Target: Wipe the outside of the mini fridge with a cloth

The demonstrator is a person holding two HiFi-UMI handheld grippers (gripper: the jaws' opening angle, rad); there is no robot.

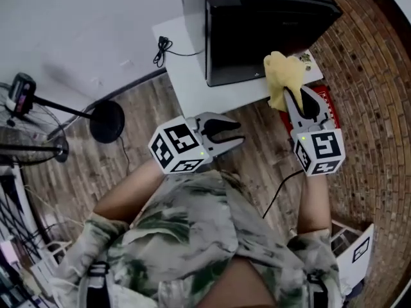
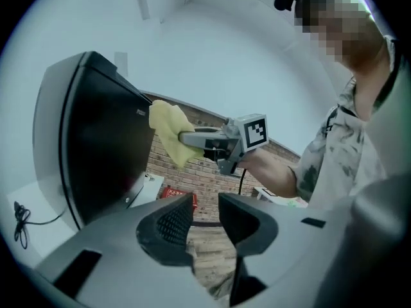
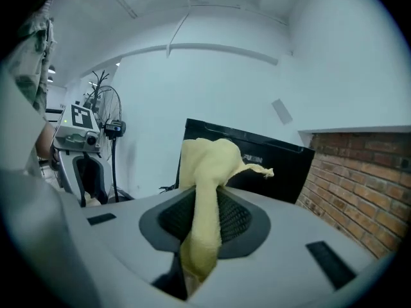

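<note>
A black mini fridge (image 1: 257, 31) stands on a low white platform (image 1: 192, 85). My right gripper (image 1: 293, 97) is shut on a yellow cloth (image 1: 284, 76), which bunches up just in front of the fridge's lower right corner. In the right gripper view the cloth (image 3: 205, 172) hangs down between the pads, with the fridge (image 3: 270, 162) behind it. My left gripper (image 1: 239, 132) stands open with nothing in it, below the platform's front edge and left of the cloth. The left gripper view shows the fridge (image 2: 96, 140) at left and the cloth (image 2: 168, 133) beside its front.
A stand with a round black base (image 1: 106, 120) is on the wood floor at left, next to a fan (image 1: 26, 127). A black cable (image 1: 164, 47) lies on the platform. A red object (image 1: 324, 101) sits by the brick surface (image 1: 372, 76) at right.
</note>
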